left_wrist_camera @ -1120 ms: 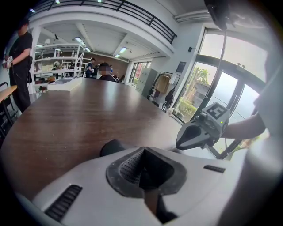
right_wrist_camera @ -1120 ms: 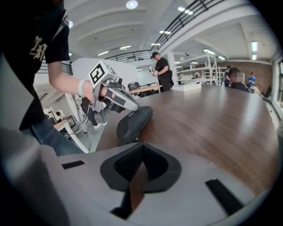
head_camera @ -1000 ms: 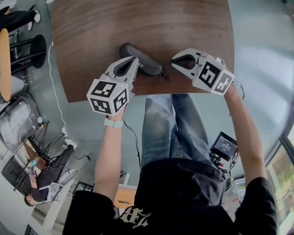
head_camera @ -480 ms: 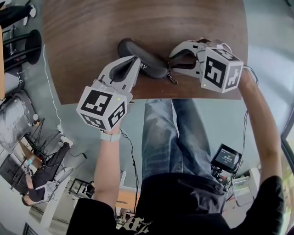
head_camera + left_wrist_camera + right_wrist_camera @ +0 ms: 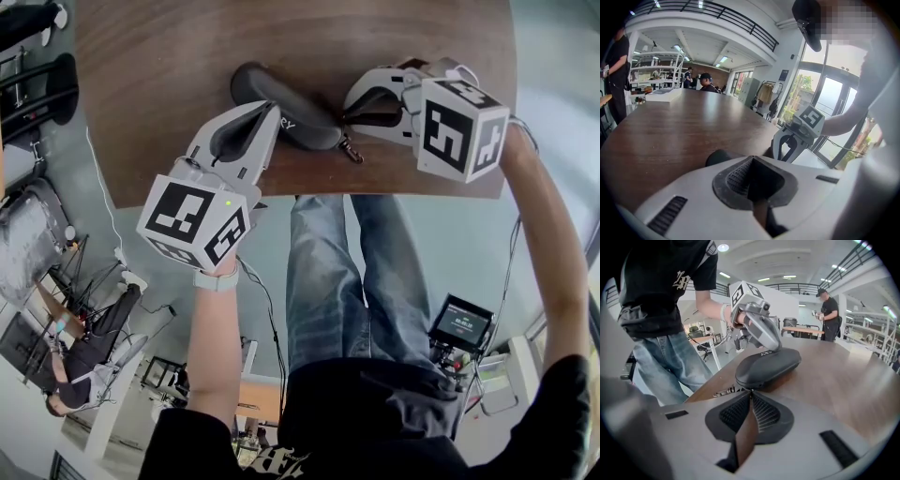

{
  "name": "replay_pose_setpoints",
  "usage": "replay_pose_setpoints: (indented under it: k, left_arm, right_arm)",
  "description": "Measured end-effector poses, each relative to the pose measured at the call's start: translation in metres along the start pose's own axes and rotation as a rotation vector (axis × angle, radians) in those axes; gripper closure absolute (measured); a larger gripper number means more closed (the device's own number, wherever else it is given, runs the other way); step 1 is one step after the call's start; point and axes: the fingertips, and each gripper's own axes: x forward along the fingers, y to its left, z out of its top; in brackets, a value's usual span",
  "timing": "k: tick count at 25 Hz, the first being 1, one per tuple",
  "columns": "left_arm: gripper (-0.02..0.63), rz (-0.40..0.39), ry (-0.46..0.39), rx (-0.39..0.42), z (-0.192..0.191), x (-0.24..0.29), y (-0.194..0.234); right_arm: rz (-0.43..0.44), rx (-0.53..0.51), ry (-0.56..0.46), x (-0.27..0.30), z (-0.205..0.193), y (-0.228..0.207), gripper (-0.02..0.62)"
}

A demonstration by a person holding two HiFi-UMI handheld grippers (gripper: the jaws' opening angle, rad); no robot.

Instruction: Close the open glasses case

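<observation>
A dark oval glasses case lies on the brown wooden table, near its front edge. In the right gripper view the case shows its lid down on the base, with only a thin seam between them. My left gripper is shut, its tips against the case's near side. My right gripper is shut too, tips touching the case's right end. A small metal clip trails from that end. In the left gripper view my left gripper hides most of the case.
The table's front edge runs just below both grippers, with the person's jeans beneath it. Black stools stand left of the table. People stand far off across the room.
Both grippers have closed in on the case. The right one moved left from clear of it to touching its right end; the left one stayed by its near side.
</observation>
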Motion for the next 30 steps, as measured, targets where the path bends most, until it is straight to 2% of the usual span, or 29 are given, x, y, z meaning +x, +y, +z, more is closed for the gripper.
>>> replay_pose_setpoints:
  k: [2,6,19,30]
  left_arm:
    - [0.6,0.001,0.001,0.002,0.001,0.0,-0.001]
    - [0.6,0.002,-0.001,0.0,0.003,0.0,-0.001]
    - [0.6,0.015,-0.009,-0.007,-0.008,-0.002,-0.002]
    - [0.6,0.037,-0.006,-0.018,-0.008,-0.008,0.003]
  right_arm:
    - [-0.008,0.007,-0.002,-0.002,-0.001,0.0,0.6]
    - [-0.032,0.035,0.001,-0.007,-0.002,-0.001,0.6]
    - [-0.136,0.135,-0.08,-0.009,-0.003,0.007,0.604]
    - [-0.141,0.183,-0.123,-0.011,0.006,0.01,0.607]
